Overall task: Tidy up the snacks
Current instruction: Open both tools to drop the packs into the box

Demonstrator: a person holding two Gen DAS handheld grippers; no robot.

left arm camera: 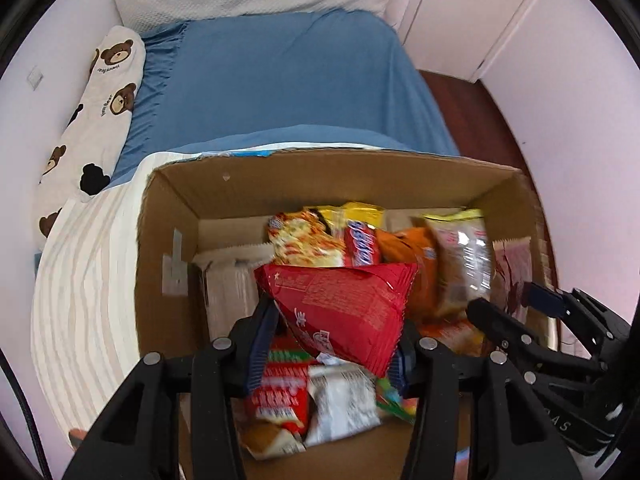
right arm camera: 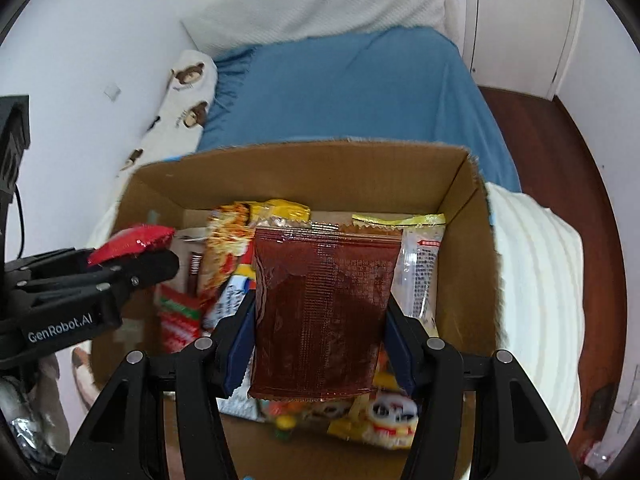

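Observation:
A cardboard box [left arm camera: 168, 216] on the bed holds several snack packets. My left gripper [left arm camera: 332, 320] is shut on a red snack packet [left arm camera: 344, 304] and holds it above the box's contents; the same gripper [right arm camera: 132, 256] and the red packet [right arm camera: 132, 240] show at the left in the right wrist view. My right gripper [right arm camera: 320, 320] is shut on a dark brown translucent packet [right arm camera: 320, 304] held upright over the box [right arm camera: 468, 216]. The right gripper also shows at the right edge of the left wrist view [left arm camera: 516, 312]; the packet it holds is mostly hidden there.
The box sits on a striped white blanket [left arm camera: 88, 280] over a blue sheet [left arm camera: 280, 80]. A bear-print bolster [left arm camera: 100, 92] lies along the left wall. White pillow at the head, white doors [right arm camera: 520, 20] and dark wood floor [right arm camera: 560, 140] to the right.

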